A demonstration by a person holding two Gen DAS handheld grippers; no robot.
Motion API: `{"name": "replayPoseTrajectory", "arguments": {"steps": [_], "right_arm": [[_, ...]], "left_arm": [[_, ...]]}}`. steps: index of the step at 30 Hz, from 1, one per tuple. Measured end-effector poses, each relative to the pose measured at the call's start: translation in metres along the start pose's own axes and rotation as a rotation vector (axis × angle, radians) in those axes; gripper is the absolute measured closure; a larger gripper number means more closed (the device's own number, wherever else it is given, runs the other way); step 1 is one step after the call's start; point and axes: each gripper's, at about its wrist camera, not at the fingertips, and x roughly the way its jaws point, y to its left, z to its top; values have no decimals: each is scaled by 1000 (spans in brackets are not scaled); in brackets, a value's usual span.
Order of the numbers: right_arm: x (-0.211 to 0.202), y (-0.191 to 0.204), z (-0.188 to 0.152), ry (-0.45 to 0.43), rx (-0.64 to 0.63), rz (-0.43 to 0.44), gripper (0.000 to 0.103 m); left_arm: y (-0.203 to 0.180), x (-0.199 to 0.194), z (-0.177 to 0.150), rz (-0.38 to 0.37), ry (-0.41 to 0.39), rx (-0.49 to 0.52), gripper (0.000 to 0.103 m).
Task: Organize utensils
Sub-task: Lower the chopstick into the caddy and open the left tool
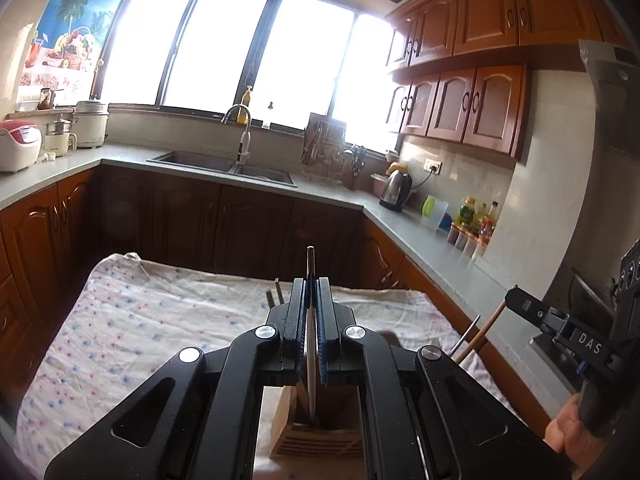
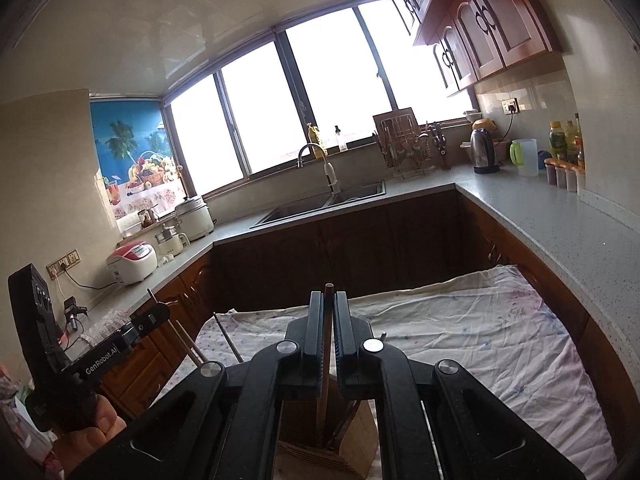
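Observation:
My left gripper [image 1: 311,286] is shut on a thin metal utensil [image 1: 311,264], held upright with its lower end inside a wooden utensil holder [image 1: 316,440] below the jaws. My right gripper [image 2: 329,300] is shut on a brown wooden utensil [image 2: 329,290], also upright, reaching down into the same wooden holder [image 2: 328,460]. Both grippers hover close together above the holder. The right gripper shows at the right edge of the left wrist view [image 1: 516,300], and the left one at the left edge of the right wrist view [image 2: 160,314]. Other utensil handles [image 1: 476,338] stick out of the holder.
The holder stands on a table under a flowered cloth [image 1: 140,320]. Beyond it lie wooden base cabinets, a grey counter [image 2: 560,220], a sink with tap [image 1: 240,160], a rice cooker [image 1: 16,144], a kettle [image 1: 396,188], a dish rack and bottles.

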Motion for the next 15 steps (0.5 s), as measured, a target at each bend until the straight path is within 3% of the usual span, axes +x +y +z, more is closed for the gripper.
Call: {"name": "replayPoseTrajectory", "arguments": {"steps": [7, 15], "right_arm": [[6, -7, -16, 29, 20, -15, 98], [7, -11, -14, 46, 35, -21, 98]], "left_arm": [[5, 11, -23, 12, 64, 3, 99], [6, 13, -19, 5, 89, -5, 99]]}}
